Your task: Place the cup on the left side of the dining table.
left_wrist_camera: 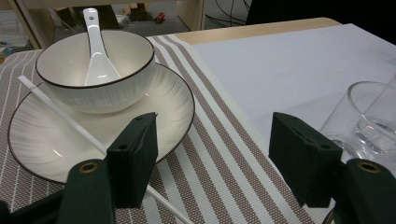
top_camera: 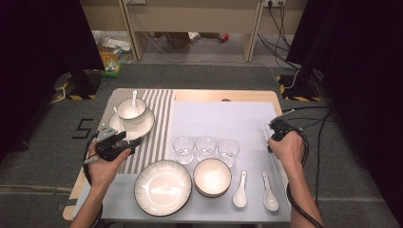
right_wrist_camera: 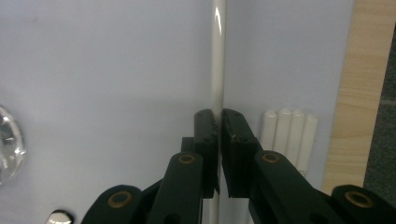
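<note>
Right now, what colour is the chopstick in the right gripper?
White, glossy; the right gripper is shut on the chopstick. Clearest in the right gripper view.

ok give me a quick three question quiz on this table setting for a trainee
1. True or false: the right gripper is shut on a white chopstick.
2. How many empty glasses stand in the row?
3. What lies in the bowl on the striped placemat: A a spoon, B a fork, C a glass?

Key: 1 true; 2 three; 3 A.
</note>
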Available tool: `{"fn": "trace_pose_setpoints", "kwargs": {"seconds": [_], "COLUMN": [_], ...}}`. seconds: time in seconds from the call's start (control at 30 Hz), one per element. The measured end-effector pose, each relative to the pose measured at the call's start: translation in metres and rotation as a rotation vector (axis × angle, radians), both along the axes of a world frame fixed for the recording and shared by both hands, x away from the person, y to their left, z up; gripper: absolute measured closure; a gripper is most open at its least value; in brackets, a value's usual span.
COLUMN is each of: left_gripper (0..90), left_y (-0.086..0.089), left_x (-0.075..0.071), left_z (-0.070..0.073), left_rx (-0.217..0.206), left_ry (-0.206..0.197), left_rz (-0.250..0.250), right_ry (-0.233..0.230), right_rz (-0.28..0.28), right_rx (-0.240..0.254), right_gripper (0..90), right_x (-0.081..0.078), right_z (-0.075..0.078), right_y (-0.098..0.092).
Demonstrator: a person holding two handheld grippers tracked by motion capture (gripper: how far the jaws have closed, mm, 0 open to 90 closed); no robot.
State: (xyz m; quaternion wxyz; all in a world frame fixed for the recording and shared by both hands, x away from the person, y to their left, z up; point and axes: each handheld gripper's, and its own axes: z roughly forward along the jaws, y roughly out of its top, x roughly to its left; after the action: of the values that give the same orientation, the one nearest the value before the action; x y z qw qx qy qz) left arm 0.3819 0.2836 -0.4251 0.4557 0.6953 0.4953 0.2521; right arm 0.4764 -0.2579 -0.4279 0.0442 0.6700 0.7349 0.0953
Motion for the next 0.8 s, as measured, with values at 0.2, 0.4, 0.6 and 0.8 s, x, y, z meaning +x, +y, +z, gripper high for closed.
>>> {"fn": "trace_pose_setpoints", "kwargs": {"seconds": [0.2,0.4,0.6,0.8], "left_gripper": [32.2,32.3,32.4,32.6], "left_y": [-0.002,-0.008,-0.012,-0.02], "left_x": [0.001,0.006,0.009,0.013], "left_z": [0.005,0.013,0.018,0.026], "left_rx": [-0.013,-0.018,-0.028,-0.042], "left_ry": [-0.006,-0.019,-0.025,-0.039], "left_rz": [-0.008,-0.024,-0.038,-0.053], "right_ry": [-0.048,-0.132,-0.212,-0.318], "right_rz": [0.031,0.054,0.065,0.07], "right_rx": [0.0,0.021,0.047,0.093], "right_gripper": [85.6,85.6,85.6,85.6], "right_x": [-0.011,-0.024,-0.033,-0.045], "right_z": [0.021,0.04,0.051,0.059], "right_y": [0.007,0.014,0.019,0.026]}}
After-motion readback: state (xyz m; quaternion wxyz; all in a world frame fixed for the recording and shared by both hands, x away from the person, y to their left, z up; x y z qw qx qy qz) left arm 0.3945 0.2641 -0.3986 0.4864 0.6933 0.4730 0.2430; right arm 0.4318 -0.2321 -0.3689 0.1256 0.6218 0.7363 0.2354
